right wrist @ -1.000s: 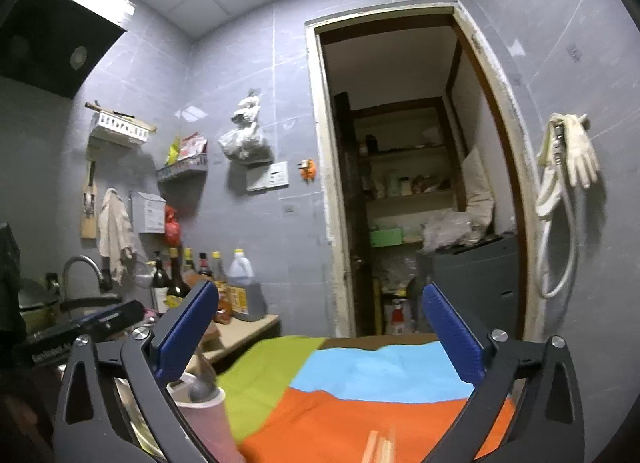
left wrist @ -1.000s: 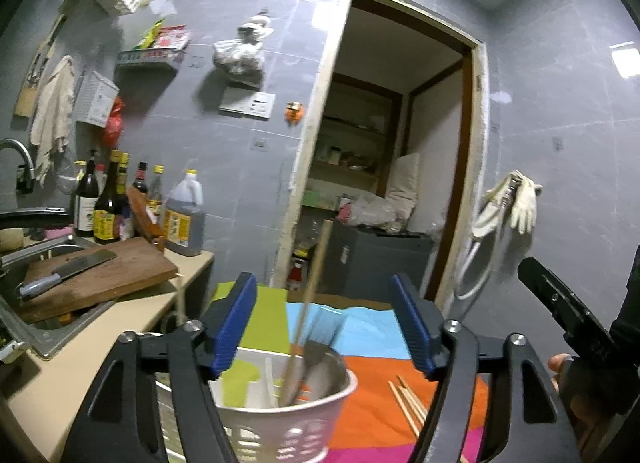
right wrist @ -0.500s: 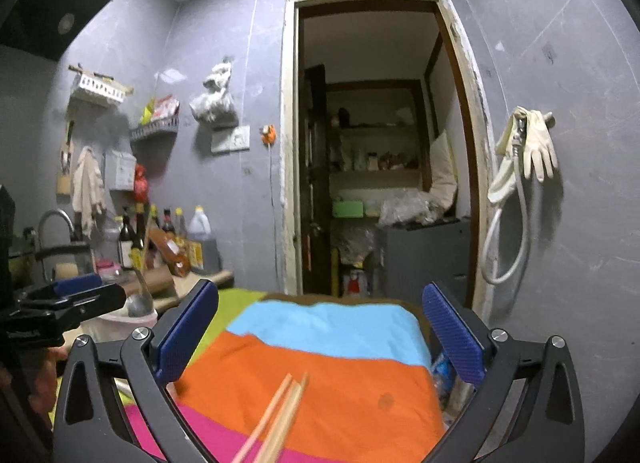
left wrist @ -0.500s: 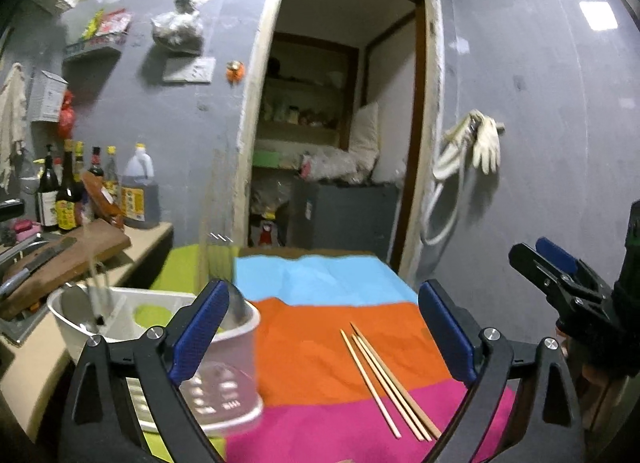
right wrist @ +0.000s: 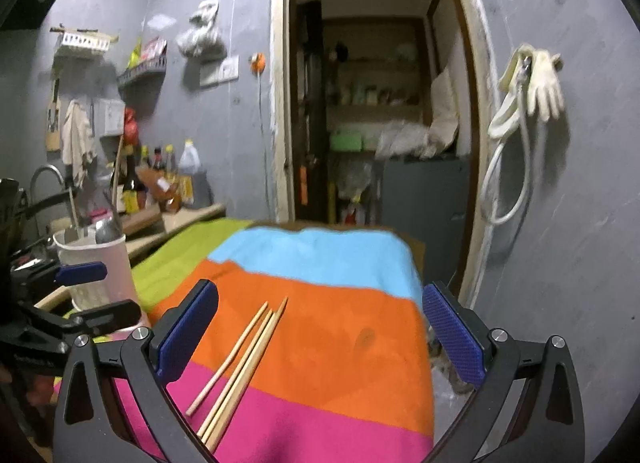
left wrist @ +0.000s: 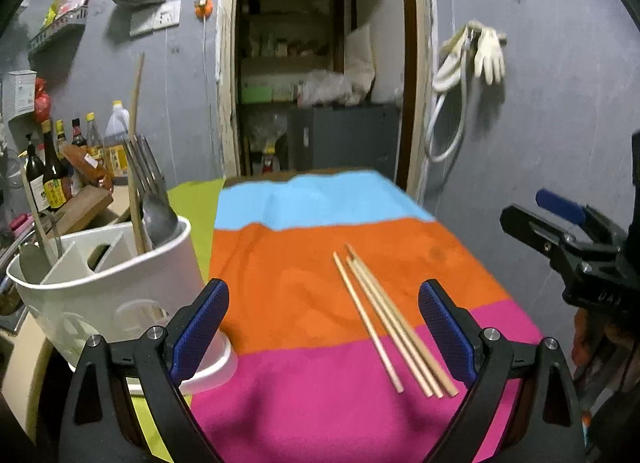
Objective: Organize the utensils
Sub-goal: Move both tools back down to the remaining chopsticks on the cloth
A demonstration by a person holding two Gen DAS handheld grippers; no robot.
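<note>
A small bunch of bare wooden chopsticks [left wrist: 384, 315] lies loose on the striped cloth, across its orange and pink bands. My left gripper [left wrist: 323, 329] hovers low over the cloth with its jaws wide open and empty, the chopsticks just inside its right finger. To its left stands a white divided utensil holder [left wrist: 104, 287] with forks, a spoon and one upright chopstick in it. My right gripper [right wrist: 320, 333] is open and empty too, with the chopsticks [right wrist: 244, 355] close to its left finger. The holder [right wrist: 96, 259] appears at the far left of the right wrist view.
The cloth-covered table [left wrist: 320, 203] ends at a grey wall on the right and an open doorway [right wrist: 376, 111] behind. At the left, a counter carries sauce bottles [left wrist: 52, 179], a wooden cutting board and a sink. Rubber gloves and a hose [right wrist: 532, 87] hang on the right wall.
The left gripper swung right and down from over the holder to the cloth, and its jaws widened. The chopstick once between them stays in the holder. The right gripper dipped toward the chopsticks.
</note>
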